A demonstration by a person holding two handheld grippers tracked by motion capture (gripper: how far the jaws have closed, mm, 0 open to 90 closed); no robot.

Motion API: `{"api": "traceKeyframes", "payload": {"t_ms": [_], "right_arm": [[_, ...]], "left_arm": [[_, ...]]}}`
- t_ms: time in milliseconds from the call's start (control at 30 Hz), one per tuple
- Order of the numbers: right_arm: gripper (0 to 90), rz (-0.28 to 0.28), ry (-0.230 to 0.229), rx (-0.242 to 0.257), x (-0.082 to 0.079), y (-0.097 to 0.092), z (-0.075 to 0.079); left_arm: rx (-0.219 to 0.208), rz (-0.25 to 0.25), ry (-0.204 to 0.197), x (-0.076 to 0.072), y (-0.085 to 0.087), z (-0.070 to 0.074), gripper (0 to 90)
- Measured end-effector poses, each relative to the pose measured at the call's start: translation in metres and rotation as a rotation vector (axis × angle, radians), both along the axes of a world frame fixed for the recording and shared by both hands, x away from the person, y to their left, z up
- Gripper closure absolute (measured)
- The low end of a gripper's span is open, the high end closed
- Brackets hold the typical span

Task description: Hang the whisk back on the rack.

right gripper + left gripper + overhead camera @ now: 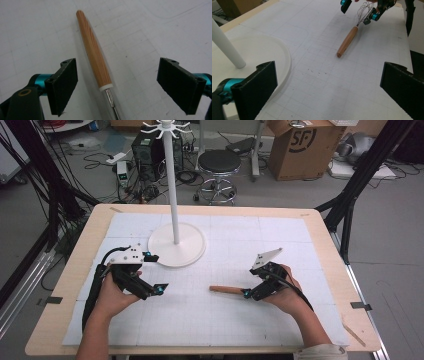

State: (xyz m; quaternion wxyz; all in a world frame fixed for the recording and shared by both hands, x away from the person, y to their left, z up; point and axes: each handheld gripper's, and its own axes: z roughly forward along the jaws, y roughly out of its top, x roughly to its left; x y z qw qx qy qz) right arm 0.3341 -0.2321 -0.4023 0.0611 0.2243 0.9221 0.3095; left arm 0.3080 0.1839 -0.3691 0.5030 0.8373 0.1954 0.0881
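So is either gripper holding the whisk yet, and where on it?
No. The right gripper straddles the whisk near the handle's wire end, jaws apart; the left gripper is open.

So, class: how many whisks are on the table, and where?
1. The whisk lies flat on the white mat, right of the white stand, between the open jaws of the right hand-held gripper. None seems hidden.

A whisk (94,50) with a striped orange-brown wooden handle lies on a white gridded mat (300,240) beside black tongs (117,85).
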Motion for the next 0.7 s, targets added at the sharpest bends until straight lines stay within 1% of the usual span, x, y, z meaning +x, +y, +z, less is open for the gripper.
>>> {"api": "traceKeyframes", "payload": {"t_ms": [33,67,100,167,200,233,267,300,333,400,467,500,533,567,600,633,667,700], "right_arm": [[18.8,0.009,0.003,-0.039,0.0,0.005,-0.004],[21.5,0.02,0.0,-0.056,0.0,0.007,-0.005],[23.7,0.029,0.011,-0.07,0.001,0.009,-0.007],[25.0,0.033,0.018,-0.078,0.001,0.011,-0.009],[29.0,0.039,0.032,-0.104,0.002,0.013,-0.011],[32.1,0.045,0.043,-0.115,0.002,0.014,-0.012],[32.1,0.045,0.043,-0.115,0.002,0.014,-0.012],[34.3,0.058,0.058,-0.124,0.003,0.015,-0.013],[35.1,0.061,0.065,-0.127,0.003,0.016,-0.013],[39.2,0.062,0.081,-0.152,0.004,0.017,-0.015],[40.1,0.061,0.089,-0.159,0.004,0.018,-0.015],[43.0,0.063,0.101,-0.185,0.005,0.019,-0.016],[43.0,0.063,0.101,-0.185,0.005,0.019,-0.016],[44.9,0.07,0.103,-0.194,0.005,0.019,-0.017],[48.9,0.081,0.11,-0.195,0.006,0.021,-0.017],[48.9,0.081,0.11,-0.195,0.006,0.021,-0.017],[51.9,0.081,0.119,-0.197,0.005,0.021,-0.017],[53.1,0.085,0.124,-0.201,0.005,0.022,-0.018]], "left_arm": [[0.0,0.001,0.0,0.0,0.0,0.0,1.6],[0.0,0.0,-0.001,0.0,0.0,0.0,1.6],[-0.001,-0.001,0.0,0.0,0.0,0.0,1.6],[-0.001,-0.001,0.001,0.0,-0.001,0.0,1.6],[0.004,-0.003,0.0,0.0,0.0,0.0,1.6],[0.004,-0.006,0.001,0.0,-0.001,-0.001,1.6],[0.005,-0.005,0.001,0.0,-0.001,-0.001,1.6],[0.005,-0.005,0.0,0.0,-0.001,-0.001,1.6],[0.006,-0.005,0.0,0.0,-0.001,0.0,1.6],[0.003,-0.002,0.001,0.0,-0.001,0.0,1.6],[0.003,-0.001,0.001,0.0,0.0,0.0,1.6],[0.001,-0.002,0.001,0.0,0.0,0.0,1.6],[-0.001,-0.001,0.002,0.0,0.0,0.0,1.6],[0.003,-0.001,0.001,0.0,0.0,0.0,1.6],[0.001,0.0,0.002,0.0,-0.001,0.0,1.6],[0.0,0.0,0.002,-0.001,-0.001,0.0,1.6],[0.002,-0.002,0.001,0.0,-0.001,0.0,1.6],[0.002,0.0,0.003,-0.001,-0.001,-0.001,1.6]]}}
